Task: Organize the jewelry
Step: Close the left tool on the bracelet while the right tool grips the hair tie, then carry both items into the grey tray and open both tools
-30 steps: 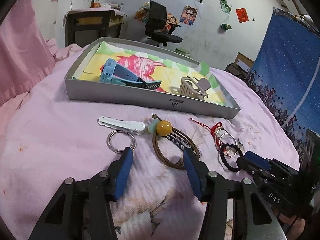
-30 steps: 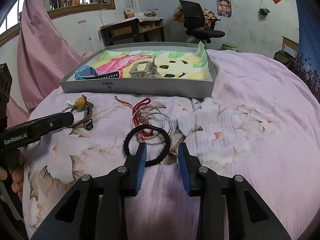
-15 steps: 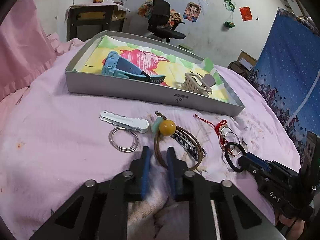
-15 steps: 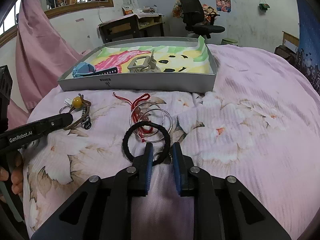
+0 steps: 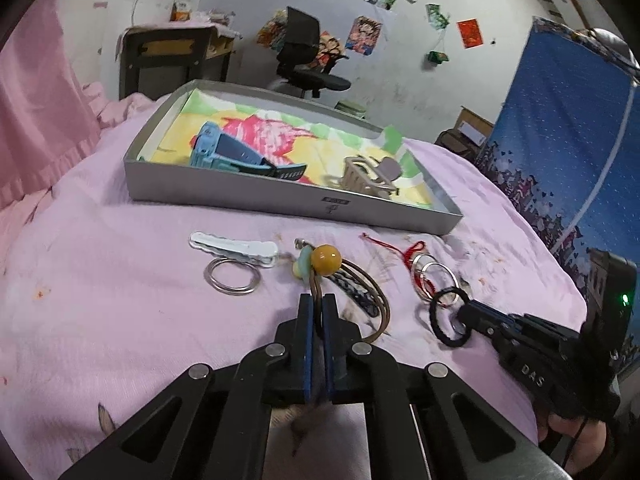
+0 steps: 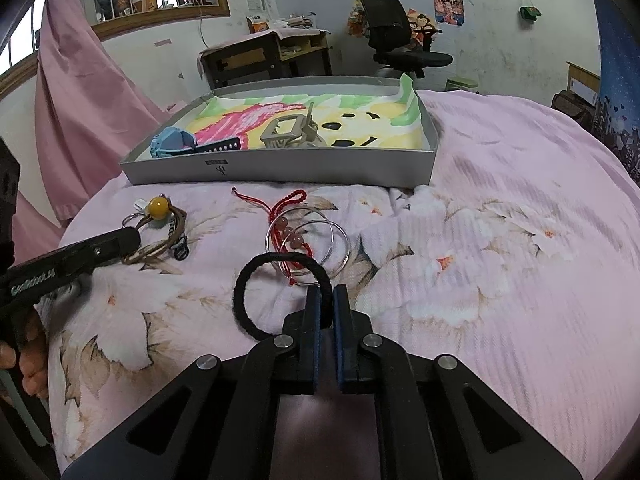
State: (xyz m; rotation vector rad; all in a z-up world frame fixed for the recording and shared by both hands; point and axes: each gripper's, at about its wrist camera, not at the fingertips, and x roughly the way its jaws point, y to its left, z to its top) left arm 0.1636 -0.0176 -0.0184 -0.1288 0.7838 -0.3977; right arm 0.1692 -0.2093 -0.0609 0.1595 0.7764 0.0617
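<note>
My left gripper (image 5: 318, 300) has its jaws closing tight on the near side of the brown cord bracelet (image 5: 382, 300) with the amber bead, and the pads press the cord. My right gripper (image 6: 326, 294) is closing the same way on the black hair tie (image 6: 240, 292), pinching its right side. Both pieces still lie on the pink bedspread. In the right wrist view the left gripper (image 6: 128, 240) sits at the left on the bead bracelet (image 6: 157, 205). The grey tray (image 5: 240, 196) behind holds a blue watch (image 5: 224, 152) and a beige claw clip (image 5: 368, 178).
A white hair clip (image 5: 234, 248) and a silver ring (image 5: 233, 278) lie left of the bracelet. A red string bracelet (image 6: 288, 204) and thin silver hoops (image 6: 340, 240) lie just beyond the hair tie. Desk, office chair and blue curtain stand further off.
Both grippers went from open to shut: the left on the brown cord bracelet, the right on the black hair tie. Neither hand has moved much.
</note>
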